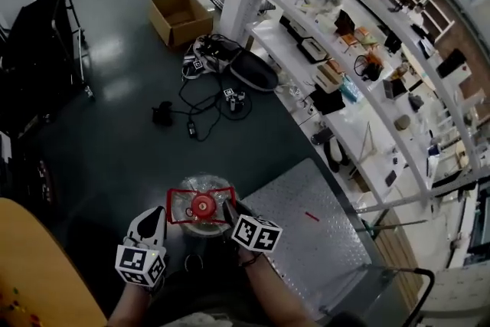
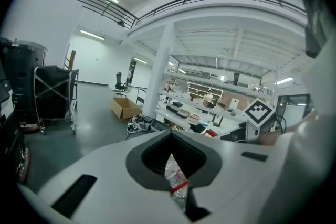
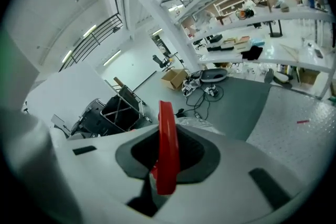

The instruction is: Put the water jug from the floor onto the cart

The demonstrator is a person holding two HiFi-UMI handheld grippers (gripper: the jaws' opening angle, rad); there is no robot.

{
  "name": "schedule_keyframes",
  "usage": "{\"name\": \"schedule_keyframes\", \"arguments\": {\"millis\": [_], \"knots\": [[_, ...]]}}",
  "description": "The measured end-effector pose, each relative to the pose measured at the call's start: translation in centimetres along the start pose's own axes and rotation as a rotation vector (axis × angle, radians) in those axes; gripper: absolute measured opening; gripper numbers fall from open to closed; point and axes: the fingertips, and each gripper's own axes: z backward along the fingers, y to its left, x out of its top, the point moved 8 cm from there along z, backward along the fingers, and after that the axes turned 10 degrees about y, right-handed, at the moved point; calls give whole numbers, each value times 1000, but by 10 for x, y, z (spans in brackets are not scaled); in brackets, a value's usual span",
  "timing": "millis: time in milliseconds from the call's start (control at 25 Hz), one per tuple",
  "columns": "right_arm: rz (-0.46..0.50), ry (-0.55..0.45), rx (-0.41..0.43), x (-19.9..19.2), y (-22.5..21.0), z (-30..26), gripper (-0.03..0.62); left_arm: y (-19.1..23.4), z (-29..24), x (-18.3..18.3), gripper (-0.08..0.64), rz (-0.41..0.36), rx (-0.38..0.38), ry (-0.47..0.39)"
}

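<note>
The water jug (image 1: 200,220) is clear plastic with a red cap (image 1: 203,204) and a red handle frame (image 1: 174,204). In the head view it hangs above the dark floor, just left of the cart's metal tread-plate deck (image 1: 321,241). My left gripper (image 1: 164,215) is shut on the left side of the red handle, where a red strip (image 2: 178,187) and crinkled clear plastic show between its jaws. My right gripper (image 1: 229,209) is shut on the handle's right side, and the red bar (image 3: 168,147) stands upright between its jaws. The jug's lower body is hidden.
White shelves (image 1: 360,57) full of small items run along the right. On the floor ahead lie a cardboard box (image 1: 179,16), tangled cables (image 1: 210,99) and a dark bag (image 1: 254,70). A black rack (image 1: 46,42) stands at the left, and the cart's push bar (image 1: 419,293) at bottom right.
</note>
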Motion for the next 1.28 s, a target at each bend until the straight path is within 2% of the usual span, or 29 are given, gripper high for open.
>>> {"name": "schedule_keyframes", "arguments": {"millis": [120, 320, 640, 920, 1080, 1280], "knots": [[6, -48, -18, -11, -11, 23, 43, -14, -2, -8, 5, -26, -48, -18], [29, -80, -88, -59, -31, 53, 43, -35, 2, -42, 5, -60, -120, -18], [-194, -183, -210, -98, -104, 129, 43, -92, -26, -59, 5, -147, -301, 65], [-318, -285, -264, -117, -165, 192, 43, -164, -52, -56, 5, -261, -404, 107], [-337, -308, -267, -128, -196, 227, 43, -215, -62, -61, 5, -307, -434, 128], [-345, -318, -256, -138, -245, 275, 43, -297, -77, -72, 5, -355, -466, 152]]}}
